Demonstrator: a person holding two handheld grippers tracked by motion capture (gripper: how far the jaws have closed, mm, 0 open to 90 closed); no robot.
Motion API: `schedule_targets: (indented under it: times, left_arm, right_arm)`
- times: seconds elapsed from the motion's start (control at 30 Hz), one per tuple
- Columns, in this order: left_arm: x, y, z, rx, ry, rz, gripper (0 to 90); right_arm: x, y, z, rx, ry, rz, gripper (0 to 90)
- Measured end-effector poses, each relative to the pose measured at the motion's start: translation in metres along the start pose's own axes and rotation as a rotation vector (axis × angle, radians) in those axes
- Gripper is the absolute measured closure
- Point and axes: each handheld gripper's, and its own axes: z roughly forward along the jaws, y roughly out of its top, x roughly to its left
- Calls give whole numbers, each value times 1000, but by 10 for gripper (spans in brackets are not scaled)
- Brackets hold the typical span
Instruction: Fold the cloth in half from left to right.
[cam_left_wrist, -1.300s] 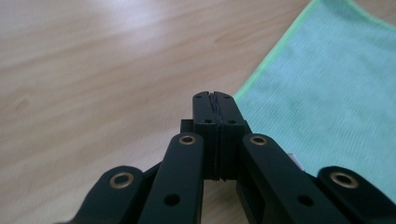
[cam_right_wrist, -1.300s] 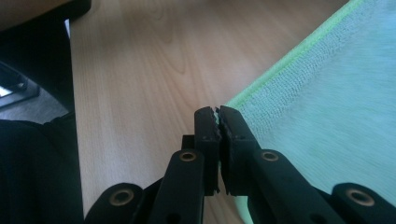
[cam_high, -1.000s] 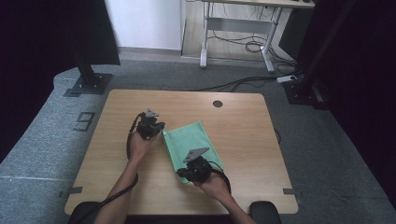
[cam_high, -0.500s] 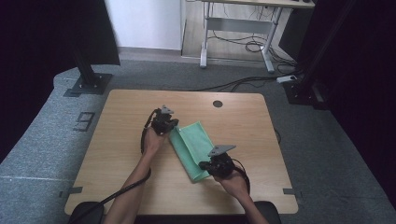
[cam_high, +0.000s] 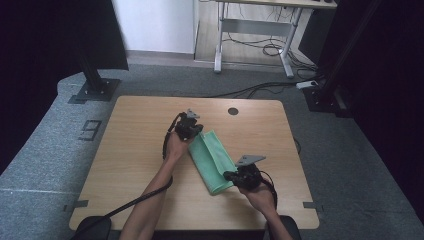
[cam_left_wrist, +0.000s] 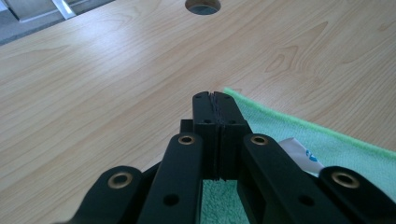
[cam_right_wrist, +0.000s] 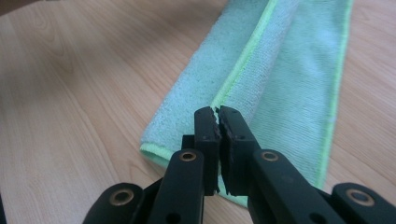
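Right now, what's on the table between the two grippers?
The green cloth, folded into a long strip, runs from the left gripper to the right gripper. The high view shows it, with each gripper at one end.

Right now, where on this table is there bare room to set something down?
Bare wood lies left of the left gripper out to the table edge, and right of the green cloth below the cable hole. The middle is crowded by cloth, right gripper and forearms.
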Motion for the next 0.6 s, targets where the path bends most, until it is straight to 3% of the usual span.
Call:
schedule_targets:
  times: [0.3, 0.5, 0.6]
  left_arm:
    - [-8, -2, 19, 40, 2, 5, 883]
    - [-11, -3, 28, 57, 6, 15, 881]
    - [-12, -3, 31, 65, 11, 18, 879]
  right_arm:
    - [-17, -11, -9, -9, -36, 50, 854]
    - [-28, -22, -6, 21, -56, 83, 854]
    - [-29, -25, -2, 41, -60, 74, 852]
